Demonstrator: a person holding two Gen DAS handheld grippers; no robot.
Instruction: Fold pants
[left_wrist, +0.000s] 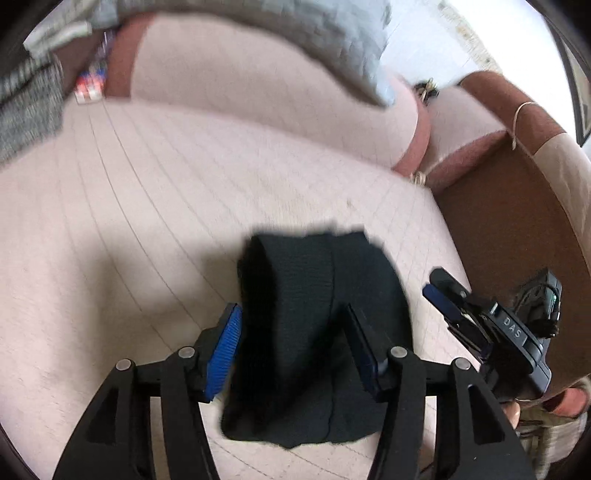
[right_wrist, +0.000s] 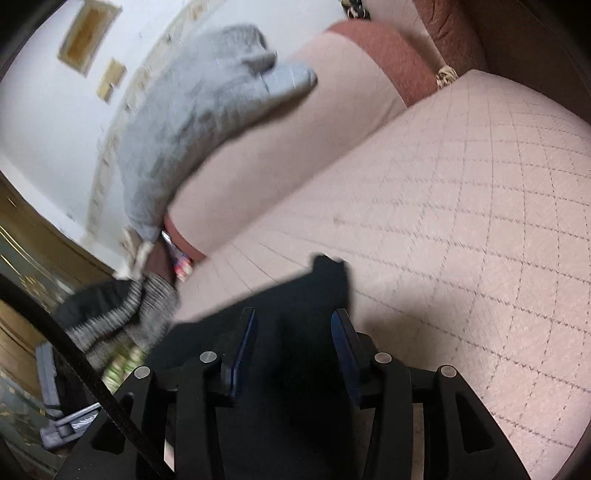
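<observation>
The folded black knit pants (left_wrist: 314, 332) lie on the pale pink quilted sofa seat (left_wrist: 129, 221). The left gripper (left_wrist: 293, 347) has its blue pads spread wide, one on each side of the pants. The right gripper (right_wrist: 293, 347) is spread apart too, over the dark cloth. A grey blanket (right_wrist: 192, 122) hangs on the sofa back.

Left gripper (left_wrist: 291, 347): we see black linkage arms, silver pivot screws, ribbed blue pads (left_wrist: 223, 354).
Right gripper (right_wrist: 293, 349): we see the same black arms, dark blue pads, "DAS" lettering on its body.
Cable (right_wrist: 85, 365): black, left of right gripper.
</observation>
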